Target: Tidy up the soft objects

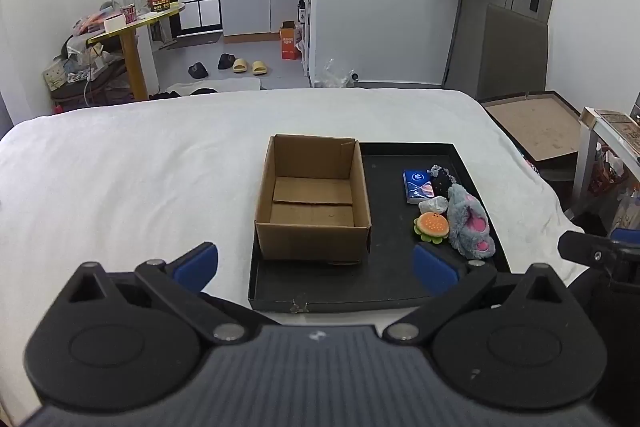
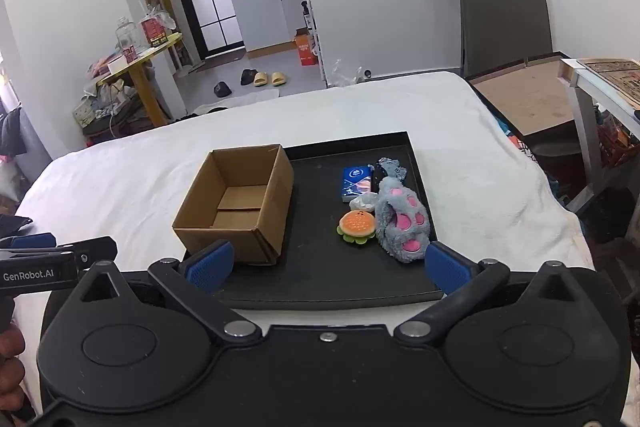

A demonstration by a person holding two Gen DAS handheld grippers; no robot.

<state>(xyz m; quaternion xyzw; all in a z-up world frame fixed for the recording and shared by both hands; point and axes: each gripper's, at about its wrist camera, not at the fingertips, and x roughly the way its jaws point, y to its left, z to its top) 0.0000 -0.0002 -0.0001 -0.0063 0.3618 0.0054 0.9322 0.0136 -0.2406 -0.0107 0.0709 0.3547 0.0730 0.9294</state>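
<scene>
An empty open cardboard box (image 1: 314, 199) (image 2: 238, 203) stands on the left of a black tray (image 1: 384, 283) (image 2: 320, 275) on a white bed. On the tray's right lie a grey plush paw (image 1: 468, 223) (image 2: 402, 223), an orange burger toy (image 1: 432, 225) (image 2: 357, 224), a blue tissue pack (image 1: 418, 186) (image 2: 356, 183), a small white lump (image 1: 434, 205) (image 2: 362, 202) and a dark soft item (image 1: 442, 180) (image 2: 380, 173). My left gripper (image 1: 316, 265) is open and empty in front of the box. My right gripper (image 2: 328, 267) is open and empty before the tray.
The white bed (image 1: 140, 167) (image 2: 120, 179) spreads around the tray. A flat cardboard sheet (image 1: 532, 123) (image 2: 520, 99) and a white side table (image 2: 600, 79) stand to the right. A cluttered yellow table (image 1: 132, 27) stands beyond the bed at left.
</scene>
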